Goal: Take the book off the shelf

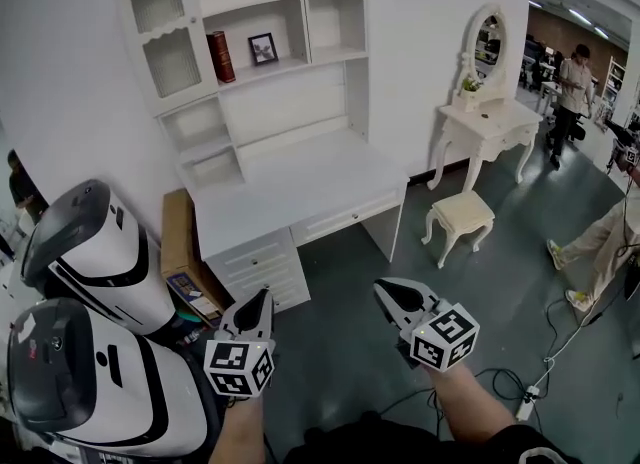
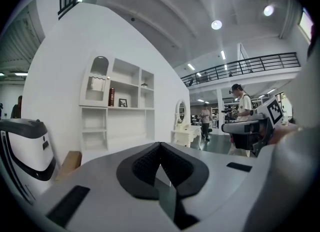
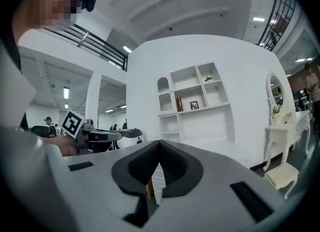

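Observation:
A dark red book (image 1: 220, 57) stands upright on the middle shelf of the white desk hutch (image 1: 255, 77), left of a small picture frame (image 1: 263, 48). Both grippers hang low in front of the desk, far from the shelf. My left gripper (image 1: 256, 302) is shut with nothing in it, and so is my right gripper (image 1: 392, 294). The left gripper view shows the book (image 2: 111, 97) small and distant above the closed jaw tips of the left gripper (image 2: 160, 145). In the right gripper view the book (image 3: 179, 104) is likewise far beyond the right gripper (image 3: 159, 142).
The white desk top (image 1: 300, 187) lies below the hutch, with drawers in its front. A vanity table (image 1: 490, 124) with an oval mirror and a stool (image 1: 460, 217) stand to the right. Two white-and-black machines (image 1: 95, 252) crowd the left. Cables (image 1: 555, 352) and people are at the right.

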Demonstrator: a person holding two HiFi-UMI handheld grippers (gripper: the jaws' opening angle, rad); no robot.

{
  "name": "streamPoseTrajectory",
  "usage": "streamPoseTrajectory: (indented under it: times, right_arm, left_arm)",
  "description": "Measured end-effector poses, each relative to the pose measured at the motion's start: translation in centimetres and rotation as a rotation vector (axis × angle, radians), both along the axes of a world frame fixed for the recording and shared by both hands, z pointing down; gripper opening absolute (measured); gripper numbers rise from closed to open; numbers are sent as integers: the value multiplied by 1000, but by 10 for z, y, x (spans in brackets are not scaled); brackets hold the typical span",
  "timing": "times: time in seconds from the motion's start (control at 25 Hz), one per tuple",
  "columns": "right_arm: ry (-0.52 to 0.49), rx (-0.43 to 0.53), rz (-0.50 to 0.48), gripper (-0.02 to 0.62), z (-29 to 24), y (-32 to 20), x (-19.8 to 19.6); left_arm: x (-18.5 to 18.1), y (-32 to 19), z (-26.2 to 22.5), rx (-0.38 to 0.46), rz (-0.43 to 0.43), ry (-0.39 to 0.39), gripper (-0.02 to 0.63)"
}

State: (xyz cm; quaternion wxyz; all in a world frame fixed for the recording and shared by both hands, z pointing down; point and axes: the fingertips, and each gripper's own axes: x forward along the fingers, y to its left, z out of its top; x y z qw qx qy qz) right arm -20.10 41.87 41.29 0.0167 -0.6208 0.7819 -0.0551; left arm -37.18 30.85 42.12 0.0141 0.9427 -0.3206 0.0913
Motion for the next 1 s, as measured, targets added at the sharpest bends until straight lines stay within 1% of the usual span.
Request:
streamPoseTrajectory:
  times: [0.16,0.32,0.52,0.8,1.0]
  right_arm:
    - [31,-2,-16,14,-2,15,16]
    - [16,-15,-43,14,3,29,31]
    - [-10,-44,-39,14,19,38,52]
    - [-39,-98,-45,14,44,15,72]
    - [-47,-129,-21,14,57,-17,94]
  left_arm:
    - [20,14,-2,4,2,10,9]
    - [41,25,4,-14,0,22,10]
    - [61,29,16,-33,7,10,9]
    - [80,6,30,-59,5,-1,9]
    - [105,-32,36,-60,19,0,9]
